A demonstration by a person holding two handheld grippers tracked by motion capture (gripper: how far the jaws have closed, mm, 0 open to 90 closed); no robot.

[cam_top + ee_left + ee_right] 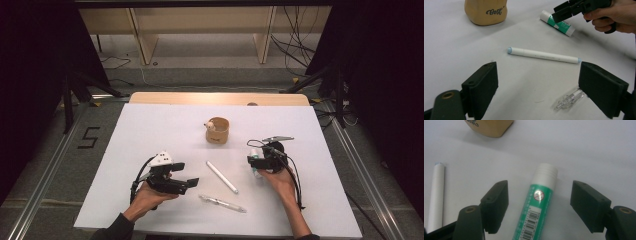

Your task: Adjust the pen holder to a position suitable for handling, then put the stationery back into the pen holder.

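Observation:
A green and white glue stick (536, 205) lies on the white table between the spread jaws of my right gripper (539, 205), which is open and not touching it. The same glue stick (557, 23) lies under that gripper's tip (564, 12) in the left gripper view. A white marker (544, 55) lies across the table ahead of my left gripper (537, 87), which is open and holds nothing. In the high view the left gripper (182, 176) sits left of the marker (222, 176) and the right gripper (256, 162) is over the glue stick (256, 172).
A tan cup (217, 130) marked "Best" stands at the table's middle, with a small thing in it. A clear pen (222, 203) lies near the front edge, its tip by the left gripper's right jaw (570, 98). Cables and shelf legs lie beyond the far edge.

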